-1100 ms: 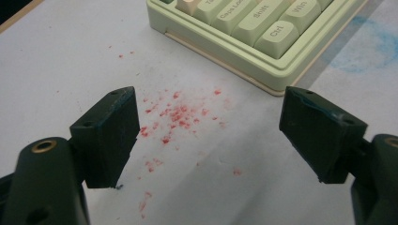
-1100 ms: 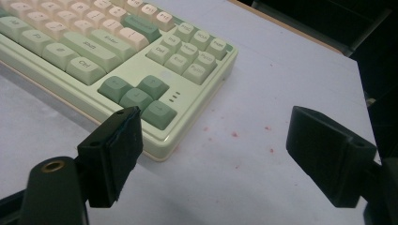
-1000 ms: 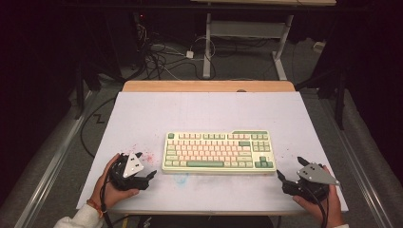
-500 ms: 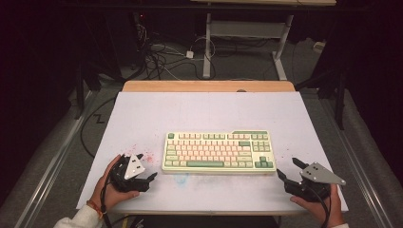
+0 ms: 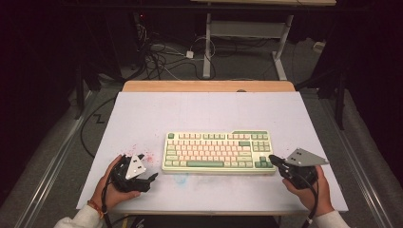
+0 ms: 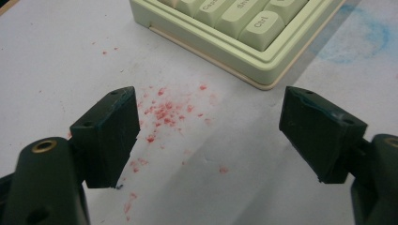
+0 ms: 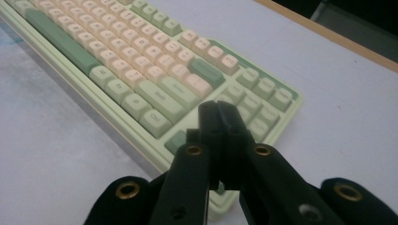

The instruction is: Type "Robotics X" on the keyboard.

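The keyboard [image 5: 218,152], judged stiff and fairly heavy, is best taken by its ends, the left gripper [image 6: 209,124] being held wide open and empty, the right gripper [image 7: 219,112] closed on nothing.

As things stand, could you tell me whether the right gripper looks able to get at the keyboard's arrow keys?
Probably yes: the right gripper, jaws shut, sits at the keyboard's near right corner, with nothing between it and those keys.
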Tool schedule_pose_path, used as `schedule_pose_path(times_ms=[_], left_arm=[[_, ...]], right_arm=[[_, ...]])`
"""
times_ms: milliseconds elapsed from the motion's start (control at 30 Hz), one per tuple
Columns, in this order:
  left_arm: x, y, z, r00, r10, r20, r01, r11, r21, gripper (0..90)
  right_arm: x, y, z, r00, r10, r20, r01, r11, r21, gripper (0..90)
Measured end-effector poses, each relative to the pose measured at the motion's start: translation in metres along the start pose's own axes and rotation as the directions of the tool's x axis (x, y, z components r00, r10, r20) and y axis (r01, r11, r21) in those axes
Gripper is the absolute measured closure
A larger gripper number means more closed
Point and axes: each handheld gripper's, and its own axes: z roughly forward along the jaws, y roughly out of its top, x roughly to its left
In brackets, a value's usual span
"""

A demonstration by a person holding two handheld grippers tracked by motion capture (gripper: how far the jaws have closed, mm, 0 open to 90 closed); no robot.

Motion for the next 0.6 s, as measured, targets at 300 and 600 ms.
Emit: schedule_pose_path(times_ms=[300, 600], left_arm=[[-0.001, -0.001, 0.0, 1.0, 0.003, 0.001, -0.003, 0.9999, 0.01, 19.2], [-0.002, -0.001, -0.002, 1.0, 0.004, 0.009, -0.004, 0.9999, 0.009, 19.6]], right_arm=[[0.01, 0.026, 0.034, 0.9968, -0.049, -0.062, 0.051, 0.998, 0.031, 90.0], [0.022, 0.034, 0.061, 0.9901, -0.09, -0.107, 0.098, 0.992, 0.073, 90.0]])
